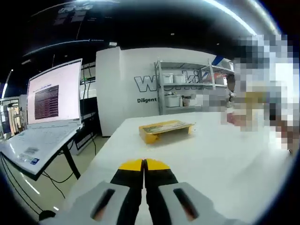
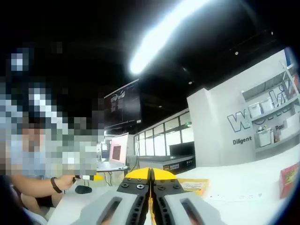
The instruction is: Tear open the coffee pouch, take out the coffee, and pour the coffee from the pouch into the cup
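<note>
"Diligent" and a partial large "w…" on the white wall (image 1: 122, 84)

In the left gripper view a flat box (image 1: 166, 130) lies on the counter (image 1: 197, 159), ahead of the left gripper (image 1: 143, 165). A laptop (image 1: 44, 122) sits on a stand off the counter's left; shelving (image 1: 187, 86) stands behind, perhaps against the wall.
</note>
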